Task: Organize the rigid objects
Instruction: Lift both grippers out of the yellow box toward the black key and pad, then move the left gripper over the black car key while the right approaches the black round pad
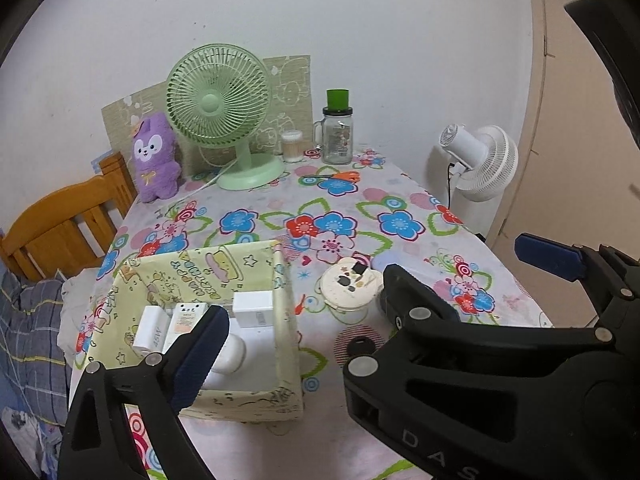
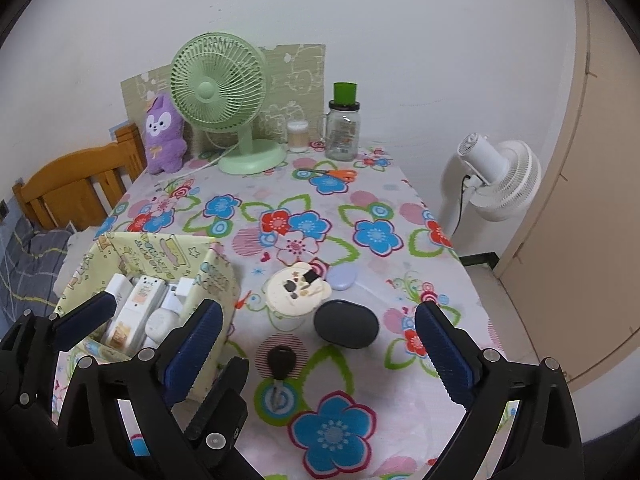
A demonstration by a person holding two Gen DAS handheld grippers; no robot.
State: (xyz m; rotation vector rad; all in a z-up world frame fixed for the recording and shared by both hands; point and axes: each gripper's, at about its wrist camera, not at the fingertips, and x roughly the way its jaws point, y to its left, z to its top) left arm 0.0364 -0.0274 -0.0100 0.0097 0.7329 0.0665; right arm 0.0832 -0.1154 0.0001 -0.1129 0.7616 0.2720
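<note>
Beside the yellow box [image 2: 216, 280], both grippers hang wide and empty: right gripper [image 2: 316, 344], left gripper [image 2: 154, 312]. The dark oval case [image 2: 346, 324] looks light, smooth, slippery; pinch its narrow sides.

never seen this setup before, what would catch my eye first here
Probably the loud flowered tablecloth, then the mint green fan at the back by the wall with a purple plush to its left. Nearer, a pale yellow fabric box holds white items, beside a cream round lid.
</note>
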